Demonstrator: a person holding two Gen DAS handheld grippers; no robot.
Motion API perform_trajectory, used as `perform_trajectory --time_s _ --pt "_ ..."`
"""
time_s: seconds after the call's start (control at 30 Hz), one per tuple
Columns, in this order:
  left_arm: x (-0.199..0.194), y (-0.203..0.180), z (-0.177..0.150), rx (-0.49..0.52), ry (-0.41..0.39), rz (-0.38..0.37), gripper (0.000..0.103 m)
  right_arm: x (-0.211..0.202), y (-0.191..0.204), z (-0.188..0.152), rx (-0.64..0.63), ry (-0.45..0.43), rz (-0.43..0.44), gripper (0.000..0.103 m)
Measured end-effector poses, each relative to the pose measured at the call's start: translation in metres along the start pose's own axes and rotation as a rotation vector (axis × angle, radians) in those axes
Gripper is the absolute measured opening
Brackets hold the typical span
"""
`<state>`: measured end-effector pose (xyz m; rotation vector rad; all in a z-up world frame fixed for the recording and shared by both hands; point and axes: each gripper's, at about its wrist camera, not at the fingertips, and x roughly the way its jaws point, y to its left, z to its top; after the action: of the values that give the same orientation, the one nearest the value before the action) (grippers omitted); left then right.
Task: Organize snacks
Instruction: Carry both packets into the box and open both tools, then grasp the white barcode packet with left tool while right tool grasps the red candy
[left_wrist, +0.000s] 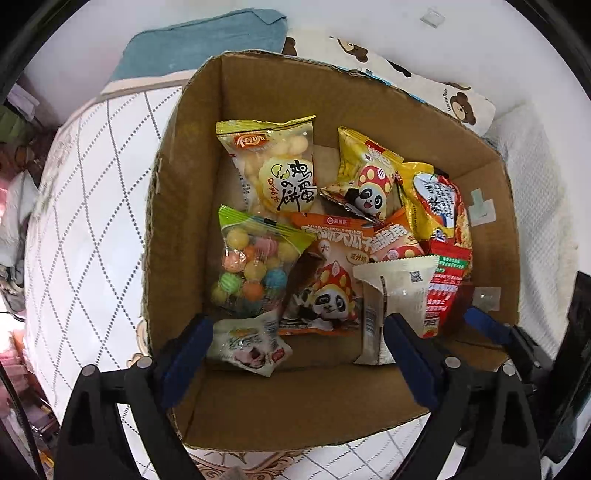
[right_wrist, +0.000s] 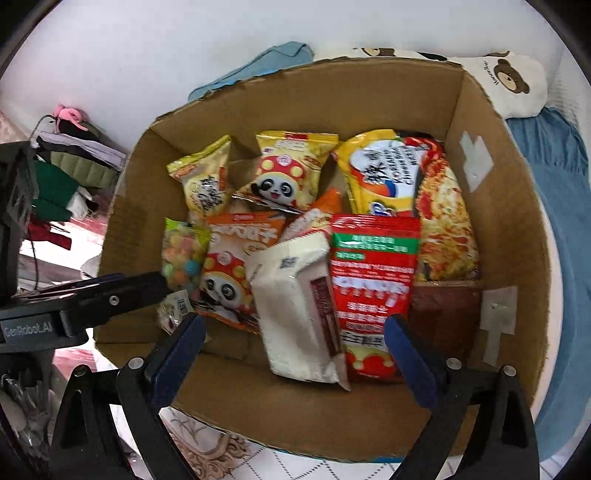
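Observation:
An open cardboard box (left_wrist: 184, 192) (right_wrist: 517, 229) holds several snack packets. In the left wrist view I see a candy-ball bag (left_wrist: 251, 262), an egg-biscuit bag (left_wrist: 277, 166), panda packets (left_wrist: 365, 181) and a small white packet (left_wrist: 251, 343) between my fingers. My left gripper (left_wrist: 295, 343) is open above the box's near end and holds nothing. My right gripper (right_wrist: 295, 347) is open over a white packet (right_wrist: 299, 306) and a red packet (right_wrist: 373, 288), touching neither that I can tell. The left gripper's body shows in the right wrist view (right_wrist: 92, 299).
The box stands on a white quilted bed cover (left_wrist: 81, 221). A blue towel (left_wrist: 207, 44) and a bear-print pillow (left_wrist: 424, 81) lie behind it. Piled clothes (right_wrist: 62, 173) sit at the left. A blue blanket (right_wrist: 561, 206) lies to the right.

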<state>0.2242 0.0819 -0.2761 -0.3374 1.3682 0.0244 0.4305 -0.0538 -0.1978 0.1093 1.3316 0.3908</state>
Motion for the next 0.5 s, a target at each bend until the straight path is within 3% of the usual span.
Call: perform_trajectory --time_s 0.13,0.5 --pt "0.001 -0.004 -0.004 0.008 -0.025 0.034 0.095 -0.001 -0.004 -0.003 -0.008 -0.002 -0.069 0.099" --pt "0.004 -0.016 -0.012 0.032 -0.058 0.084 0.095 -0.022 -0.016 -0.003 -0.007 -0.025 -0.155 0.099"
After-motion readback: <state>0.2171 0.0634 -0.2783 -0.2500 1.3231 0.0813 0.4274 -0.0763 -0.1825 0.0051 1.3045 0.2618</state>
